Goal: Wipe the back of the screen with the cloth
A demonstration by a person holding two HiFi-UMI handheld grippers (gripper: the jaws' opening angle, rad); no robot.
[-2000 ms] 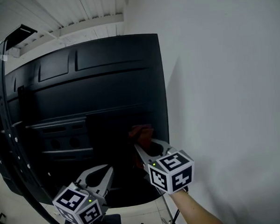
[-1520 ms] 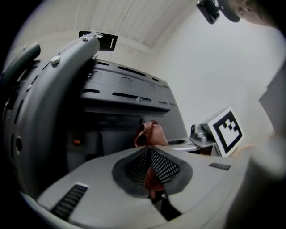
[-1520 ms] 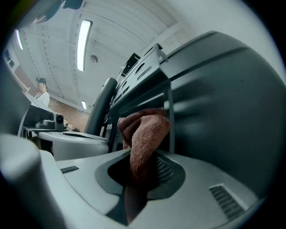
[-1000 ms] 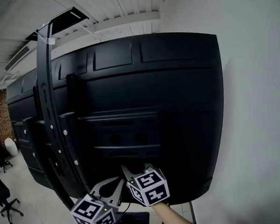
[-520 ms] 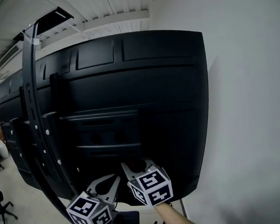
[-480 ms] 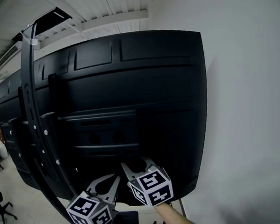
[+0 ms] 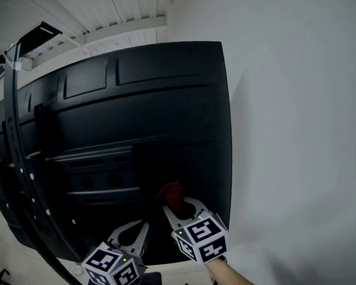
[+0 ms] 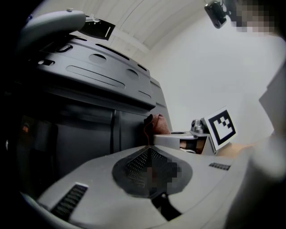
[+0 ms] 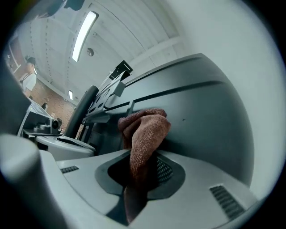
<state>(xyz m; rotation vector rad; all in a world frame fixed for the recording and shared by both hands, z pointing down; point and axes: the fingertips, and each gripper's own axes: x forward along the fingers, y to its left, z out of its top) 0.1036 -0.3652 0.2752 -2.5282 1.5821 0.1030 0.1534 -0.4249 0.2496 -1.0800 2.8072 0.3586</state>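
Head view is showing right claw [image 7: 176,202] clamping the reddish cloth [image 7: 170,192] against the screen back [image 7: 135,123] at five o'clock, left claw [image 7: 140,225] hanging closed and empty, most of the panel likely awaiting wiping.

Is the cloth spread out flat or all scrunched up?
Scrunched up. The cloth is bunched into a lump with folds, pinched between the jaws of the right gripper, not spread over the screen.

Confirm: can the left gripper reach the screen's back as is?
Probably yes. The left gripper points at the lower screen back with nothing between them; the right gripper, shut on the cloth, sits beside it, not across its path.
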